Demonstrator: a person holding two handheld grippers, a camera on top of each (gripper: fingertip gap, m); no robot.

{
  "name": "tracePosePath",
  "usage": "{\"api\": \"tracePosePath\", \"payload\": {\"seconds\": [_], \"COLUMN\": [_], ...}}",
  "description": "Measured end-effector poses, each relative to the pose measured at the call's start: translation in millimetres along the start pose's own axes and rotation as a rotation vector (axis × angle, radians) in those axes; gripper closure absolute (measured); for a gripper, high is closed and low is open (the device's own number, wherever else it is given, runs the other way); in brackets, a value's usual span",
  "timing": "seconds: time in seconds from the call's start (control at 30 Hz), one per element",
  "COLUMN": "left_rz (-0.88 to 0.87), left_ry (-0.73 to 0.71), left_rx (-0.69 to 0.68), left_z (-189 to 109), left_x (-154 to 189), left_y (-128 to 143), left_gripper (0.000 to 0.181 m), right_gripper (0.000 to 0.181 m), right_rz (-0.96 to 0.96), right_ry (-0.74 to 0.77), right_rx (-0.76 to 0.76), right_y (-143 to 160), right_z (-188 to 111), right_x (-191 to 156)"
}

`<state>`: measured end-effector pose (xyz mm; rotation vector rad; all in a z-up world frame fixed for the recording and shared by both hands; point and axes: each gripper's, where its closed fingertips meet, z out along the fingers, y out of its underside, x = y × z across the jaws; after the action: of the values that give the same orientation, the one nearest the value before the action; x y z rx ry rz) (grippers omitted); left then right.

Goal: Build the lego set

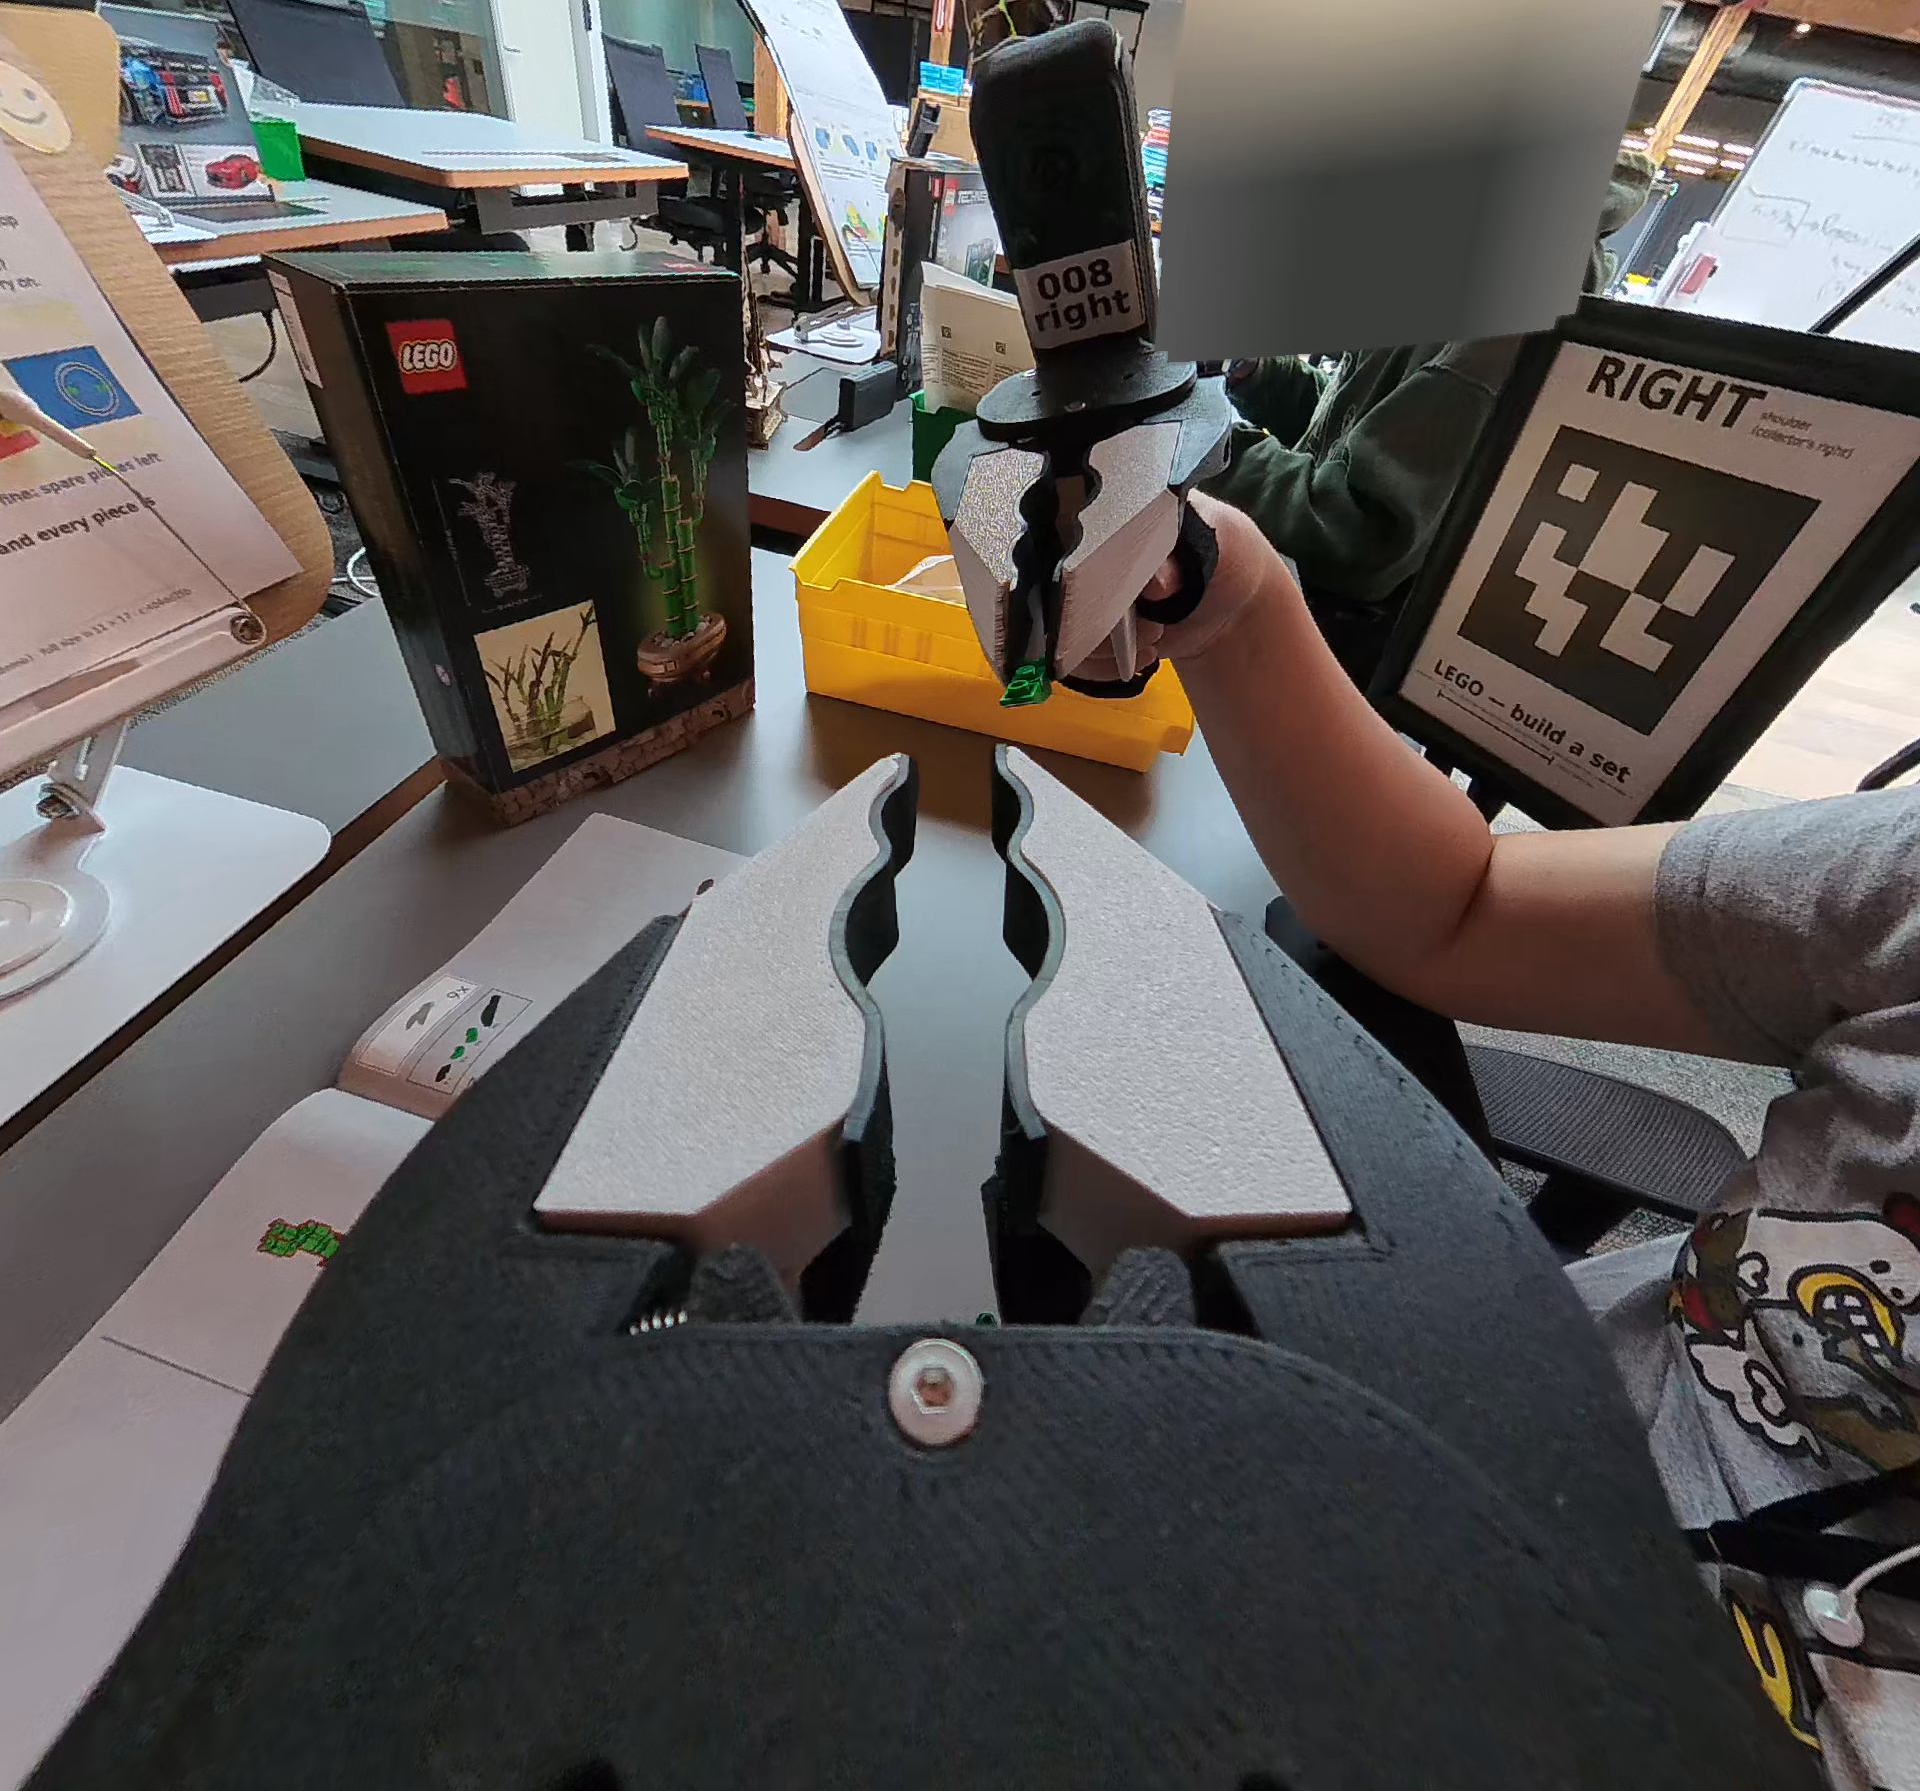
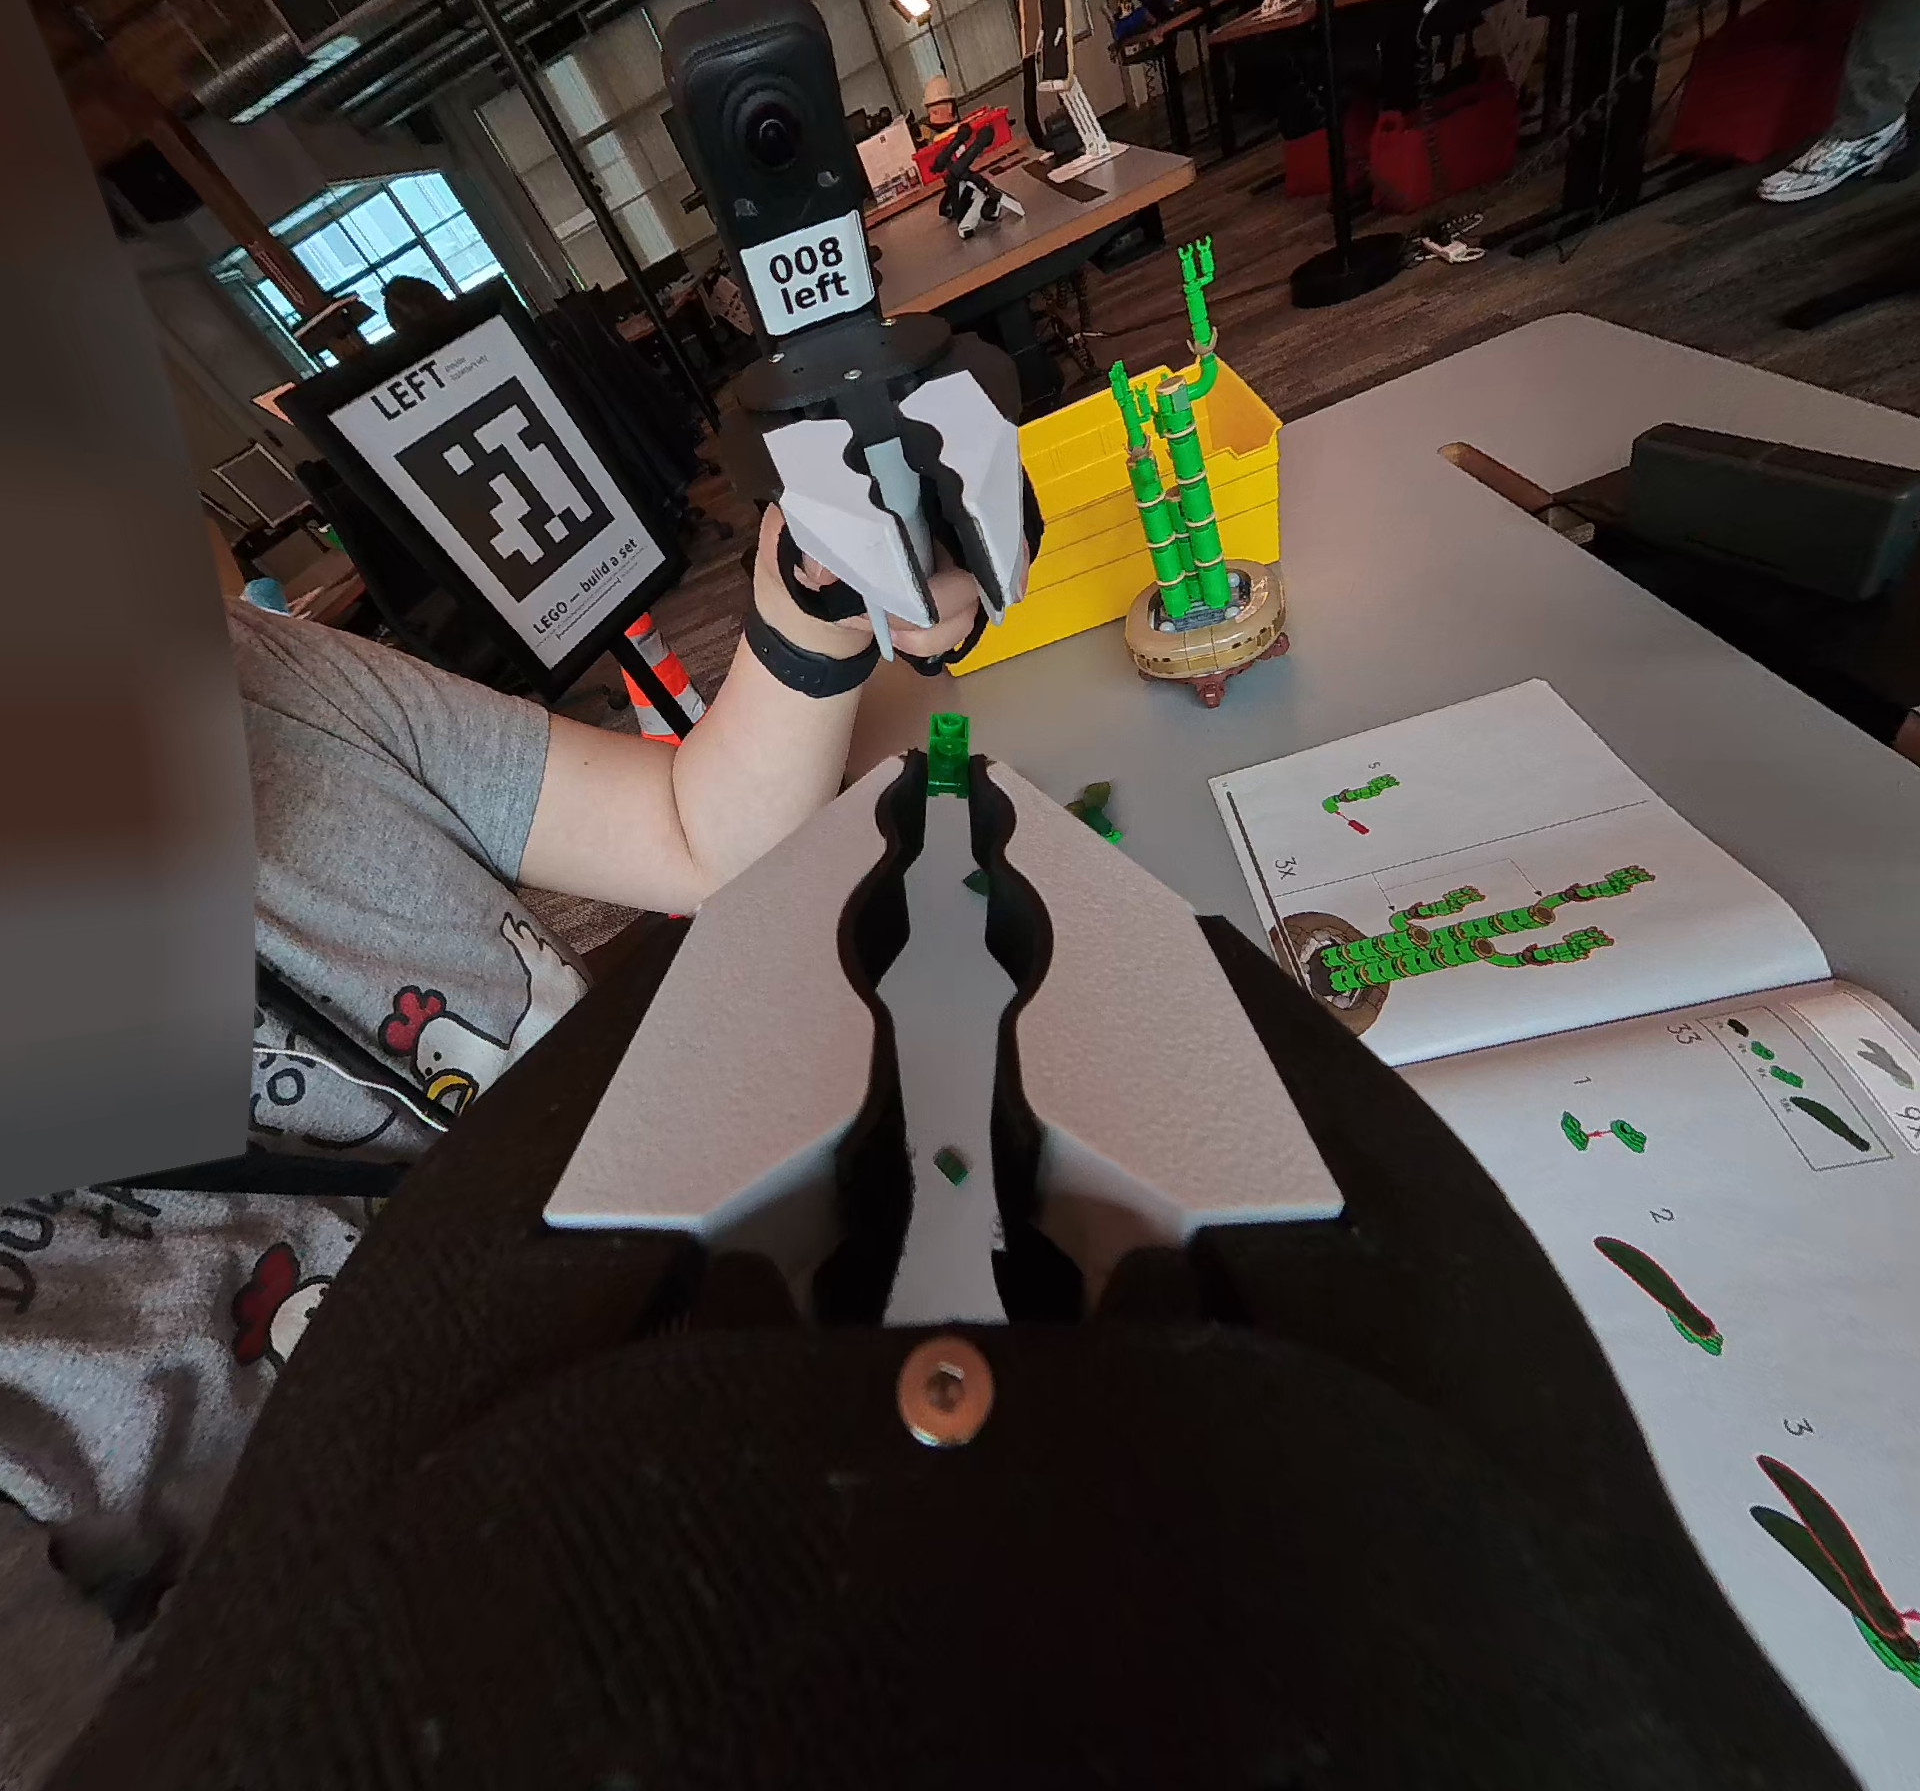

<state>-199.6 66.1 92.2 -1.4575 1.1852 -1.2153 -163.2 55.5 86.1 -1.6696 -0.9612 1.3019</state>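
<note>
Pinched at the tips of the right gripper (image 2: 948, 785), a small green lego piece (image 2: 948, 754) is held above the counter (image 2: 1455, 578). The left gripper (image 1: 954, 775) is held empty, fingers (image 1: 727, 1014) slightly parted. The bamboo model (image 2: 1184, 515) is seen beside the yellow bin (image 2: 1091, 494).

You're in an open-plan office lab: rows of standing desks (image 1: 488, 157), office chairs (image 1: 312, 42), whiteboard (image 1: 1829, 193), exposed ceiling ducts (image 2: 343, 48).

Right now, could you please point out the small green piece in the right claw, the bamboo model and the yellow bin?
green piece (image 2: 948, 765), right wrist view, its studded top.
bamboo model (image 2: 1179, 515), right wrist view, a green stalk.
yellow bin (image 1: 883, 640), left wrist view, front wall.
</note>
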Motion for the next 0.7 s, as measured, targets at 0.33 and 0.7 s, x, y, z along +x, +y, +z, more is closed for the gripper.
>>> {"api": "tracePosePath", "payload": {"seconds": [0.33,0.7], "left_rz": [0.001,-0.006], "left_ry": [0.005,0.004], "left_rx": [-0.007,-0.004], "left_z": [2.0,1.0], "left_x": [1.8,2.0], "left_y": [1.3,0.1], "left_gripper": [0.169,0.169], "right_gripper": [0.175,0.175], "right_rz": [-0.001,0.007], "right_ry": [0.000,0.006], "right_rx": [-0.003,0.008], "right_y": [0.1,-1.8], "right_z": [0.0,-3.0], "right_x": [-1.0,-0.6]}}
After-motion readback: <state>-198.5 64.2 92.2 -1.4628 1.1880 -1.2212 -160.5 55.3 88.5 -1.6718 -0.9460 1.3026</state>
